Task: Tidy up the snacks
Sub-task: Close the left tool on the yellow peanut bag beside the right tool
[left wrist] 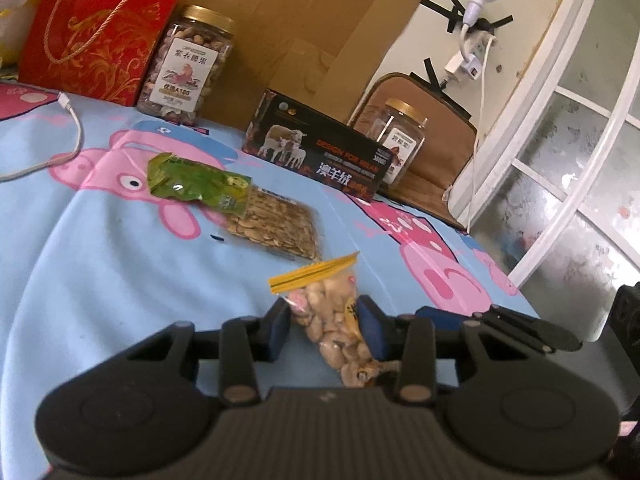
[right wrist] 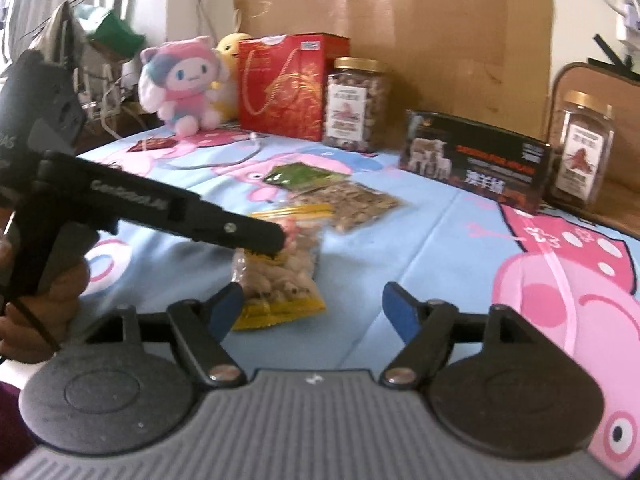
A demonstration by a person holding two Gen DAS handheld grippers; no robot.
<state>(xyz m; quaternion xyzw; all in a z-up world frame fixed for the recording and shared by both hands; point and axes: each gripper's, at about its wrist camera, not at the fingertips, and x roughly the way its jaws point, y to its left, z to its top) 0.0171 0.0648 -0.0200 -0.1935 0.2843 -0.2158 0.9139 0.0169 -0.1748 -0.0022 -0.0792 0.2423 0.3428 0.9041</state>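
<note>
A clear bag of pale nuts (left wrist: 328,304) with a yellow zip strip lies on the blue cartoon bedsheet (left wrist: 100,280). My left gripper (left wrist: 326,330) is shut on it, a blue pad pressing each side. In the right wrist view the same nut bag (right wrist: 280,276) shows its yellow lower end, with the left gripper's black finger (right wrist: 256,236) across its upper part. My right gripper (right wrist: 314,312) stands open just in front of the bag, its left pad (right wrist: 226,308) beside the bag's yellow end and nothing between its pads.
Beyond lie a green packet (left wrist: 196,184) overlapping a flat seed pack (left wrist: 276,224). Behind stand a black box (left wrist: 320,152), two gold-lidded nut jars (left wrist: 188,68) (left wrist: 400,144), a red gift bag (left wrist: 100,28) and a plush toy (right wrist: 184,84). A white cable (left wrist: 76,128) trails at the left.
</note>
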